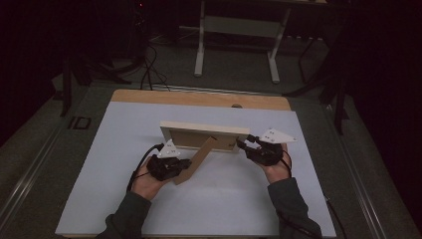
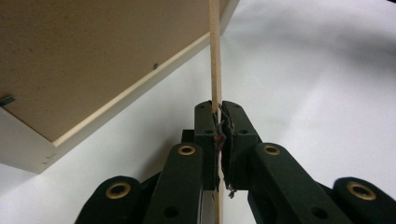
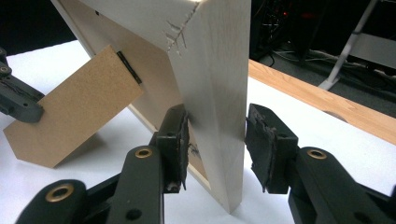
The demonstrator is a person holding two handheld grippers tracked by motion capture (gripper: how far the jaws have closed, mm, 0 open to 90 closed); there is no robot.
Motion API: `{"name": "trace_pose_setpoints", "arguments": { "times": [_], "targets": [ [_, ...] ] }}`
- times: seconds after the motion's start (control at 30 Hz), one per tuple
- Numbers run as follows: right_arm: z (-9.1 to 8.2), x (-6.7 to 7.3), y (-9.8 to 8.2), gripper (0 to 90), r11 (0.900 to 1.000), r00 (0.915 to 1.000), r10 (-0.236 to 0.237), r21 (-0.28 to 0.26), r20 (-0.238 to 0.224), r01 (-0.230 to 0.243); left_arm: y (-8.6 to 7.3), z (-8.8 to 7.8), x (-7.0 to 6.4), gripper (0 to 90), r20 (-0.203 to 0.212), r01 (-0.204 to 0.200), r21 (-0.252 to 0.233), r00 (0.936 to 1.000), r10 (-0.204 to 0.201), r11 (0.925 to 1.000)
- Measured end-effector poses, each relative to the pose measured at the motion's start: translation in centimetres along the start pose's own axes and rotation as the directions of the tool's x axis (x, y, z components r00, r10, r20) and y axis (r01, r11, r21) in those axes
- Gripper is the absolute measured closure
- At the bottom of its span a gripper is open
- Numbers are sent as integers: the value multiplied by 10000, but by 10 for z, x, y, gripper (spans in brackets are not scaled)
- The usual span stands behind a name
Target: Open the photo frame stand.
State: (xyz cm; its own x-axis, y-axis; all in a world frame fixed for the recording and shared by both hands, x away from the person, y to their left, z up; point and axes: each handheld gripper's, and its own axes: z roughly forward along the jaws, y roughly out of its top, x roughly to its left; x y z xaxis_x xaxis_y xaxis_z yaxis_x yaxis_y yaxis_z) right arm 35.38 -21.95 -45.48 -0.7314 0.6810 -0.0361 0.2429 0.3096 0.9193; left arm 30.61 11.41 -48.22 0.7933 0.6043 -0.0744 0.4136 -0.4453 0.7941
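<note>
While standing upright near the middle of the white surface (image 1: pixel 224 199), picture frame (image 1: pixel 204 135) showing its brown back toward the person. Leaning slightly, bottom edge touching the surface. Pale wooden border, brown backing board inside it.

Hinged cardboard stand (image 1: pixel 195 162) swinging out from the back of the frame, angling down toward the person's left, lower end near the surface. Hinge visible as a small dark strip in the right claw view, where the stand (image 3: pixel 70 109) is spreading out to the left.

Left claw (image 1: pixel 186 164) clenching on the stand at its lower end. In the left claw view, thin edge of the stand (image 2: pixel 215 56) running straight up between the two black pads, both pads pressing on it, no gap visible. Frame back (image 2: pixel 84 60) sitting just beside, upper left.

Right claw (image 1: pixel 242 144) sitting at the right end of the frame. In the right claw view, jaws straddling the frame's side edge (image 3: pixel 219 93): left pad touching the wood, right pad standing just apart from it, a thin gap showing. Not grasping, released around the edge.

Both hands resting low over the surface, sleeves entering from the bottom. Wooden strip (image 1: pixel 199 98) along the far edge of the surface.
</note>
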Motion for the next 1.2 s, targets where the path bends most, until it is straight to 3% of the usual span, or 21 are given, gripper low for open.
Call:
{"name": "trace_pose_setpoints", "arguments": {
  "times": [0.5, 0.67, 0.87, 1.2],
  "targets": [
    [-4, 4, -5, 581, 9999, 9999, -103, -72, -108, 103, -5, -1, -5, 845, 304, -32, 18, 9995, 31, 10000],
    [-6, 3, -7, 583, 10000, 9998, -21, -95, -210, 19, -6, -5, -4, 776, 336, 102, -155, 9994, -97, 9998],
    [-7, 1, -11, 578, 10000, 9997, -17, 27, -239, 18, -8, -12, 2, 690, 409, 425, -368, 9983, -410, 9984],
    [-15, -7, -19, 581, 9998, 9998, 187, 89, -93, -186, -11, -28, 12, 668, 310, 1026, -914, 9945, -1001, 9905]
  ]
}}
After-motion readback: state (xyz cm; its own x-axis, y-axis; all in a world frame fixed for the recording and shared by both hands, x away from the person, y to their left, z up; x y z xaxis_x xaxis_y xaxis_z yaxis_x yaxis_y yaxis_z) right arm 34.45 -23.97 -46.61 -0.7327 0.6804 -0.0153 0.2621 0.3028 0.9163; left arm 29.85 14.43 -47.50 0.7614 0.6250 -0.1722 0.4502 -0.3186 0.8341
